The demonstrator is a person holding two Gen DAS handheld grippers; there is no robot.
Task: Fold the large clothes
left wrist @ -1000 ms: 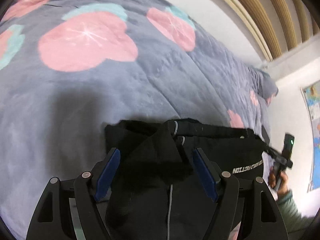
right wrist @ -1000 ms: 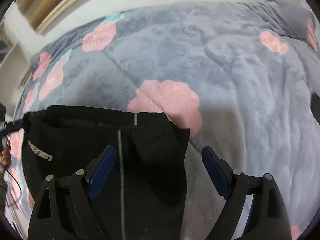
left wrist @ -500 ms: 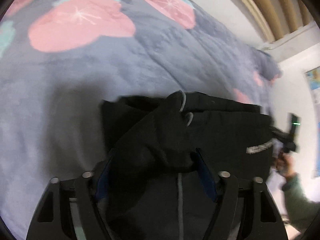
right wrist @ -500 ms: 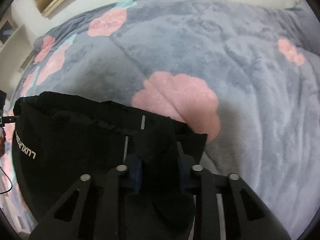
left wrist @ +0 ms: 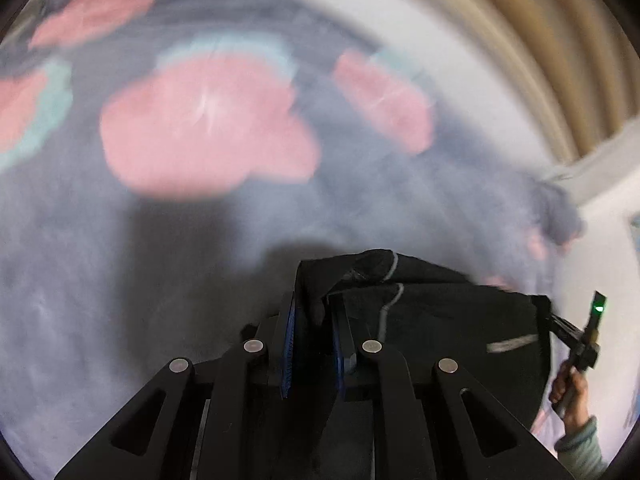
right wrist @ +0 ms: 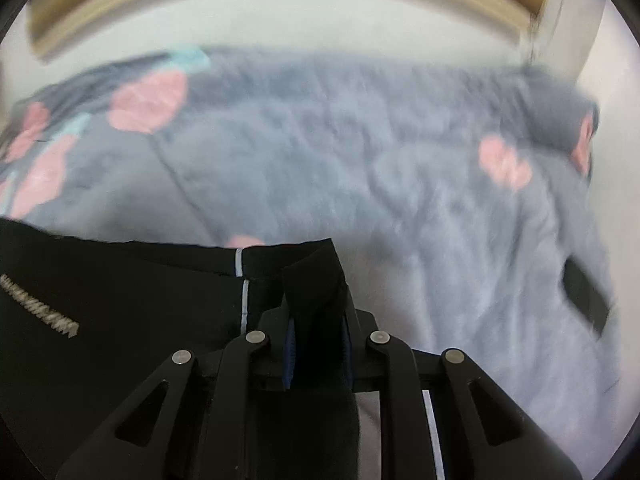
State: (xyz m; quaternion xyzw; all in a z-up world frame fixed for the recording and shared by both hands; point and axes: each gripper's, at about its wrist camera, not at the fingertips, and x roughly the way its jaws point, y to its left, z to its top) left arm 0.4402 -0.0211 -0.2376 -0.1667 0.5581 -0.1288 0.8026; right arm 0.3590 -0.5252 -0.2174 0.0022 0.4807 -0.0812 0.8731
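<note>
A black garment (left wrist: 440,320) with a thin white stripe and white lettering hangs stretched between my two grippers above the bed. My left gripper (left wrist: 312,312) is shut on its left corner, with black cloth pinched between the blue pads. My right gripper (right wrist: 316,320) is shut on the other corner of the garment (right wrist: 120,300), and a fold of cloth sticks up between its fingers. In the left wrist view the right gripper (left wrist: 580,340) and the hand holding it show at the far right edge.
A grey fleece blanket (left wrist: 120,260) with pink flowers covers the bed (right wrist: 400,160) under the garment. A small flat black object (right wrist: 586,296) lies on the blanket at the right. A white wall and wooden slats (left wrist: 520,40) stand behind the bed.
Both grippers have shut on the garment's corners and lifted it off the blanket. The views are now motion-blurred and tilted up toward the wall.
</note>
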